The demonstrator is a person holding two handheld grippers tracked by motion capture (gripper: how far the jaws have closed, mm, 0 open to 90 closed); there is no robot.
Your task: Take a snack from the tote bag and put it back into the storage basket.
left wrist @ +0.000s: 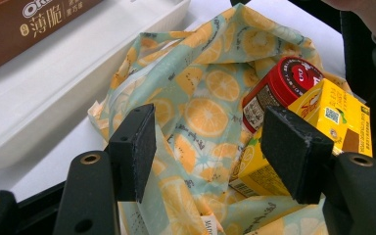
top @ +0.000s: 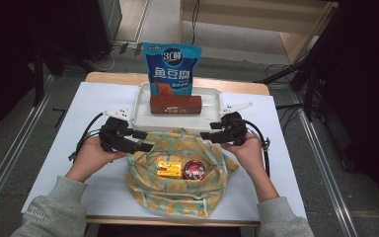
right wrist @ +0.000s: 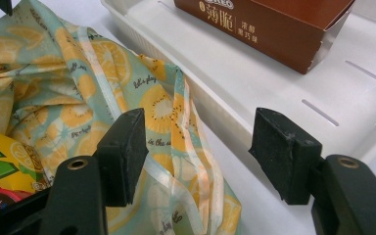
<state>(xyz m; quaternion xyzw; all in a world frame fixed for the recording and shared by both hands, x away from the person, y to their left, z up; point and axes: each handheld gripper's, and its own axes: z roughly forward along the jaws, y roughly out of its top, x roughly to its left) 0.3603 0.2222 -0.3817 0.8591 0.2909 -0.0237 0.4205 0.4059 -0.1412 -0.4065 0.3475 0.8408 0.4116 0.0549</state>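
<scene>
Fingers (left wrist: 137, 147) on left gripper (top: 124, 138) spread wide, right gripper (top: 224, 131) likewise — nothing gripped. Citrus-print bag (top: 177, 170) slumps open on counter (top: 69, 148) between them — yellow carton (top: 169, 169), red can (top: 194, 169) inside, white tray (top: 212, 98) behind.

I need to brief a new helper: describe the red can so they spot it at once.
Find the white table, then the orange-print cloth bag lying open at its near edge. Inside, the red can lies beside a yellow carton; it is the only round, red thing there.

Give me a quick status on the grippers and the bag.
Left gripper and right gripper open at the bag's rim. Juice box and can inside. Tray close behind.
</scene>
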